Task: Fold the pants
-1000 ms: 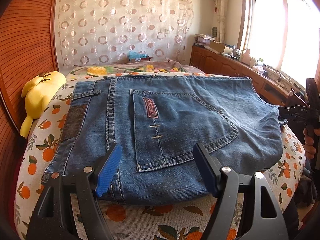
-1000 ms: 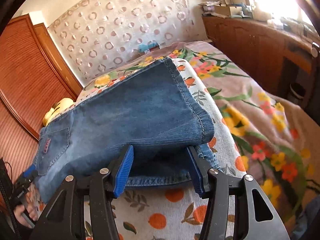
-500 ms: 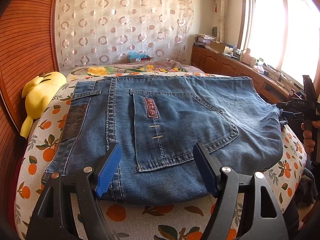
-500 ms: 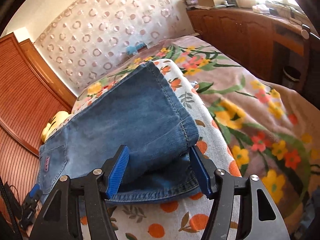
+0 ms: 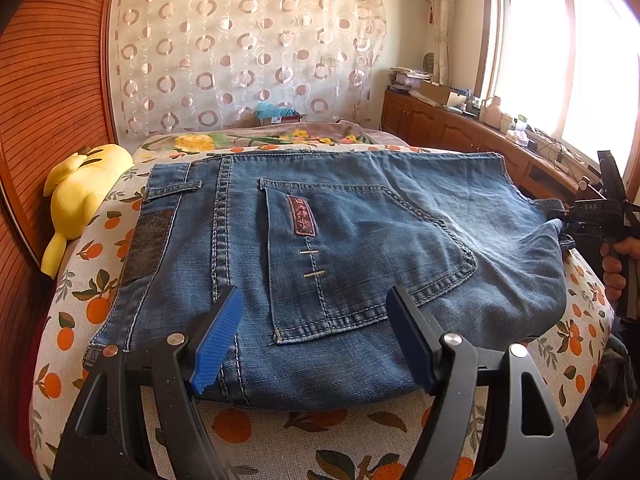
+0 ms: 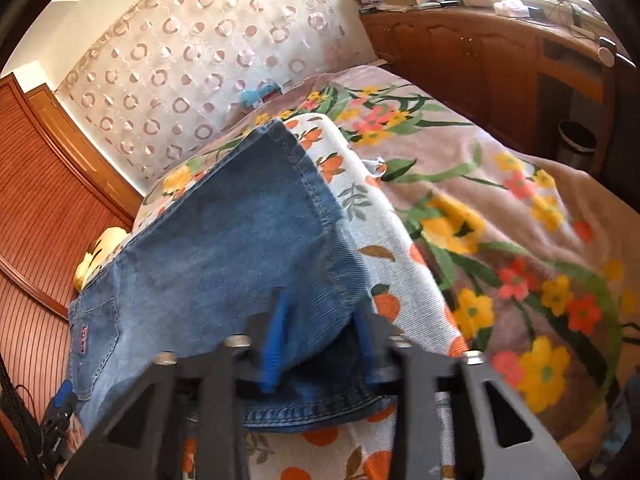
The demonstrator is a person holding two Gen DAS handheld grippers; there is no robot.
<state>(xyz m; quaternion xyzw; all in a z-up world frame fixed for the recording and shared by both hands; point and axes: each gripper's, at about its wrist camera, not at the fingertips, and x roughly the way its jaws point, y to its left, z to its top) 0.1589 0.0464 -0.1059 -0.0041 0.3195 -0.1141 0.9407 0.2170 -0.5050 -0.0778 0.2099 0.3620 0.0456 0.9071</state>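
Blue jeans [image 5: 340, 248] lie folded on the bed, back pocket up, waist to the left. My left gripper [image 5: 316, 344] hovers open over their near edge, and its blue pads touch no cloth. In the right wrist view the folded leg end of the jeans [image 6: 240, 240] runs into my right gripper [image 6: 320, 340], whose jaws are closing with the bunched denim fold pinched between the blurred blue pads. From the left wrist view that right gripper [image 5: 600, 216] shows at the far right, with the denim corner raised towards it.
An orange-print cover [image 5: 100, 312] lies under the jeans, with a floral blanket [image 6: 500, 220] beyond. A yellow plush toy [image 5: 80, 196] sits by the wooden panel on the left. Wooden cabinets [image 5: 440, 128] run under the window, and a bin [image 6: 576, 144] stands beside the bed.
My right gripper's jaws have narrowed onto the leg-end fold and rolled slightly. The denim corner at the right has lifted. The left gripper has not moved.
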